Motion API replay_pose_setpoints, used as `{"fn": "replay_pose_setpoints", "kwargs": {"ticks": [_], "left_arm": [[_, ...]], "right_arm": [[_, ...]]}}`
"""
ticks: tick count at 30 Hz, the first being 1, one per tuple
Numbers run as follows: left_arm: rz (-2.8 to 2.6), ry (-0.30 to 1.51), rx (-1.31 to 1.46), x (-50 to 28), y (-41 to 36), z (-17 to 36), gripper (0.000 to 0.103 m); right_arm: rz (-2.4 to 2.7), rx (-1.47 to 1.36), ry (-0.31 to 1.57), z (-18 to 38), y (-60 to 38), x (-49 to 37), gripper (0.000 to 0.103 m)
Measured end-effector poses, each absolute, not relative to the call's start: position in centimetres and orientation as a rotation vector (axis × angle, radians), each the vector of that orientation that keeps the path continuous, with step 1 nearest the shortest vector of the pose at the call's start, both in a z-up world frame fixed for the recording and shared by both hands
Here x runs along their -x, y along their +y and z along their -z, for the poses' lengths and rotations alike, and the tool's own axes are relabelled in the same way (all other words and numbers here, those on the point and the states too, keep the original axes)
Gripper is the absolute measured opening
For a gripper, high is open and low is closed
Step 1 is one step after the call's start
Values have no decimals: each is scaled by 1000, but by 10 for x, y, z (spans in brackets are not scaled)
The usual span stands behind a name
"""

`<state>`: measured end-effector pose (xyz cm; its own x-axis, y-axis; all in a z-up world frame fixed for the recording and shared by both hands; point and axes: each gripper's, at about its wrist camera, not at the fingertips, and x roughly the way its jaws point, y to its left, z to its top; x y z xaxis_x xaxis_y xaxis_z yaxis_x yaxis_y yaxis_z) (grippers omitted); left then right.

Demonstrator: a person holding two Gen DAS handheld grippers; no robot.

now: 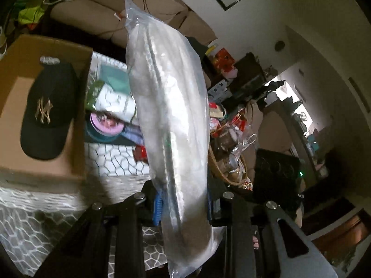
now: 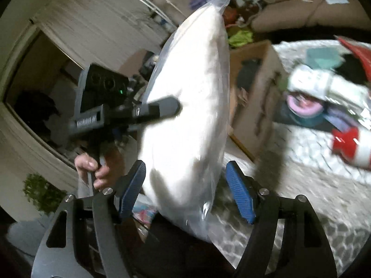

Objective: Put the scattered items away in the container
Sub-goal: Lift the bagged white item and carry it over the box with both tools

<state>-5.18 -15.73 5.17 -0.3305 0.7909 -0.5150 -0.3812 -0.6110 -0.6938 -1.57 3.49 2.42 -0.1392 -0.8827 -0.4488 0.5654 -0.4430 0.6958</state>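
Note:
My left gripper [image 1: 183, 208] is shut on a long clear plastic bag [image 1: 169, 115] with pale folded fabric inside, held up in the air and standing along the view. The same bag [image 2: 187, 115] fills the middle of the right wrist view, with the left gripper's fingers [image 2: 162, 110] clamped on its side. My right gripper [image 2: 185, 192] is open, its blue pads [image 2: 241, 194] on either side of the bag's lower end, not pressing it. The cardboard box [image 1: 76, 74] stands on the patterned bed at the left, with a black cap [image 1: 46, 113] inside.
A pile of loose items lies on the patterned cover [image 1: 111, 159] beside the box: a pink round tin [image 1: 106, 122], white packets [image 1: 116, 99], a red-and-white item [image 2: 350, 146]. A wicker basket [image 1: 229, 162] and cluttered shelves stand at the right. A sofa [image 1: 92, 16] is behind.

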Motion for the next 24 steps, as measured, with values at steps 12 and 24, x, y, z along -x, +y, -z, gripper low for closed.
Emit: {"fn": "replay_pose_setpoints", "kwargs": {"ticks": [12, 24], "left_arm": [[-2242, -346, 1317, 131, -229, -76, 31], [-2244, -298, 1560, 233, -289, -9, 32]], "right_arm": [[1764, -1170, -299, -35, -95, 94, 35], [1761, -1356, -215, 16, -195, 181, 31]]}}
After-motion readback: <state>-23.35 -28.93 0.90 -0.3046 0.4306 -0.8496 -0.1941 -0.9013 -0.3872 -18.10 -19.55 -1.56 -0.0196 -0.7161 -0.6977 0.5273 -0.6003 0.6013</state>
